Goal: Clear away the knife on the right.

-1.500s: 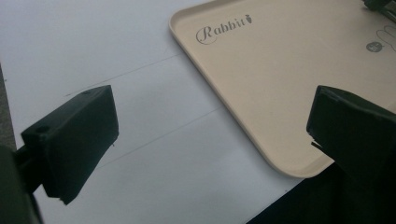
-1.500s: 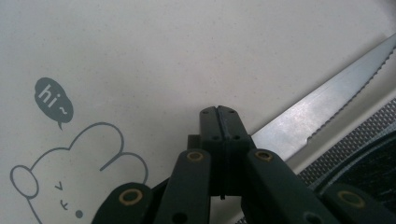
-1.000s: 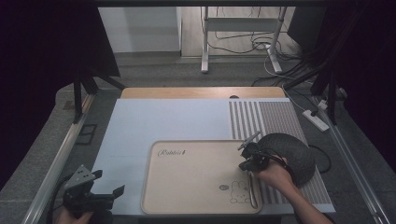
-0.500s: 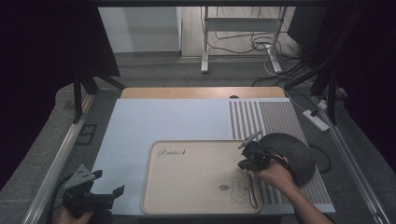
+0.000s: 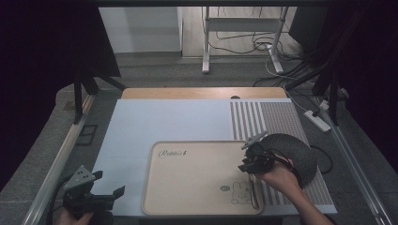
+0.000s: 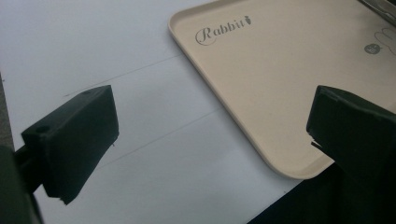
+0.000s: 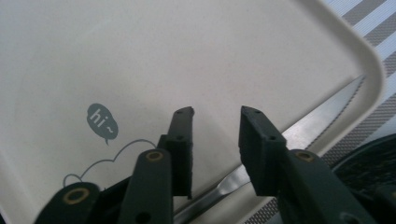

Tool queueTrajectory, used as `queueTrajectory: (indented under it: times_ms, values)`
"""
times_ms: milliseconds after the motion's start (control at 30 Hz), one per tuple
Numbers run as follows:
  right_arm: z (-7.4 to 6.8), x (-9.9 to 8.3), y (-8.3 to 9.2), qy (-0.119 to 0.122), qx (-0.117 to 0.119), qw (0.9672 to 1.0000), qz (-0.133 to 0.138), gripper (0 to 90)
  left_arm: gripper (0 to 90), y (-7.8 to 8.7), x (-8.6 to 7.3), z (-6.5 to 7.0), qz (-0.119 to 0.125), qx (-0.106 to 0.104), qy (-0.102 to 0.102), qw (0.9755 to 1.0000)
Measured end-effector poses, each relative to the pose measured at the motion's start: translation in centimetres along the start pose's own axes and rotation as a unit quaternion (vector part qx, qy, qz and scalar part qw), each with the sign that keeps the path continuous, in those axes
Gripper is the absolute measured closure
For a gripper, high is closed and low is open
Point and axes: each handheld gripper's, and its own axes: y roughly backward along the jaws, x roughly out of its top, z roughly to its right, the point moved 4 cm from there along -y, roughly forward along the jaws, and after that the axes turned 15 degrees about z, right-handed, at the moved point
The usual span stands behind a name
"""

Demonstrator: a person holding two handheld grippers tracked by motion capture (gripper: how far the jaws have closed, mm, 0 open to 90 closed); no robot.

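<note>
Right hand-held gripper (image 7: 215,116) sits over the tray's (image 5: 197,206) right edge, jaws a little apart and just been opening, nothing between them; the knife (image 7: 322,116) lies flat in the tray along its right rim, blade pointing toward the far right corner, passing under the jaws. Looks like the knife has just been set down, so the step is a clean release. To do it well: open a bit wider before lifting, then back off straight up so a pad doesn't drag the knife or tip it over the rim. Watch the dark round plate (image 5: 293,154) just right of the tray on the striped mat (image 5: 277,117); the hand is close to it, so don't swing out that way. Left hand-held gripper (image 5: 94,197) is parked at the near left corner of the tabletop (image 5: 155,126), jaws wide apart, empty, clear of the tray's near left corner. Leave it there; the tray looks heavy enough to stay put. I can't tell if the knife's handle rests fully inside the rim.
</note>
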Motion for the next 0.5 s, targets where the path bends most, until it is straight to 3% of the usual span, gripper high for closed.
queueTrajectory:
  times_ms: [200,500]
  values:
    - [-0.1,0.4,1.0,-0.006,-0.011,0.9996,0.024,55.6,2.4,0.0,0.0,0.0,0.001,0.000,0.001,1.0000]
    - [0.3,-0.3,2.1,-0.020,-0.034,0.9982,0.046,36.1,2.4,0.0,0.0,0.0,0.003,-0.001,0.002,1.0000]
